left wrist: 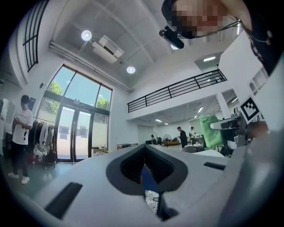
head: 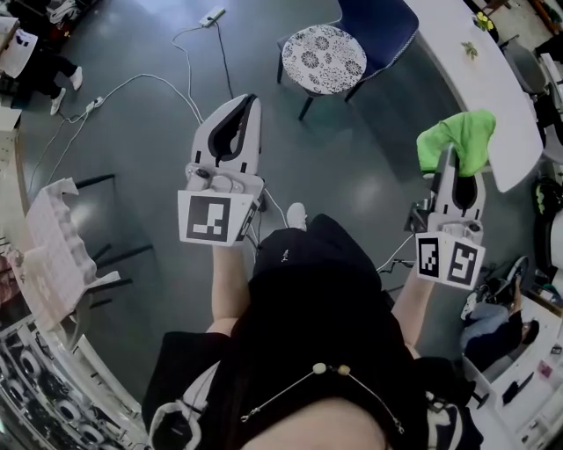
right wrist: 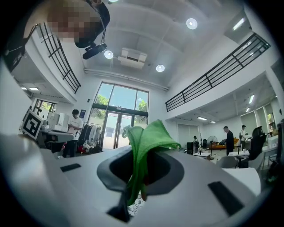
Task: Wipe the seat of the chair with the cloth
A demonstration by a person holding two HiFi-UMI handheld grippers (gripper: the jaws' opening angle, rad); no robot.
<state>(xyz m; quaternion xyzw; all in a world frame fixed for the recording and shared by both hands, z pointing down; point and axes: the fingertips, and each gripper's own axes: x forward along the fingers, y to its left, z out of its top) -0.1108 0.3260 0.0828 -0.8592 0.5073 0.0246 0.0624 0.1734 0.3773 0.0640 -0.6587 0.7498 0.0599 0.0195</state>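
Note:
The chair (head: 322, 59), with a round black-and-white patterned seat and a blue back (head: 380, 26), stands on the grey floor ahead of me. My right gripper (head: 449, 151) is held up to the right of it, shut on a green cloth (head: 459, 139) that bunches over its jaws. In the right gripper view the cloth (right wrist: 148, 138) hangs from the right gripper (right wrist: 135, 188). My left gripper (head: 250, 99) is raised short of the chair, shut with nothing in it. A sliver of the chair (left wrist: 150, 184) shows through its narrow jaw gap (left wrist: 148, 177); the cloth (left wrist: 210, 131) shows at right.
A curved white table (head: 493, 79) runs along the right, close to the cloth. Cables (head: 132, 83) and a power strip (head: 212, 16) lie on the floor to the left of the chair. A pale moulded tray on a rack (head: 53, 246) stands at the left. A person (left wrist: 20, 137) stands in the background.

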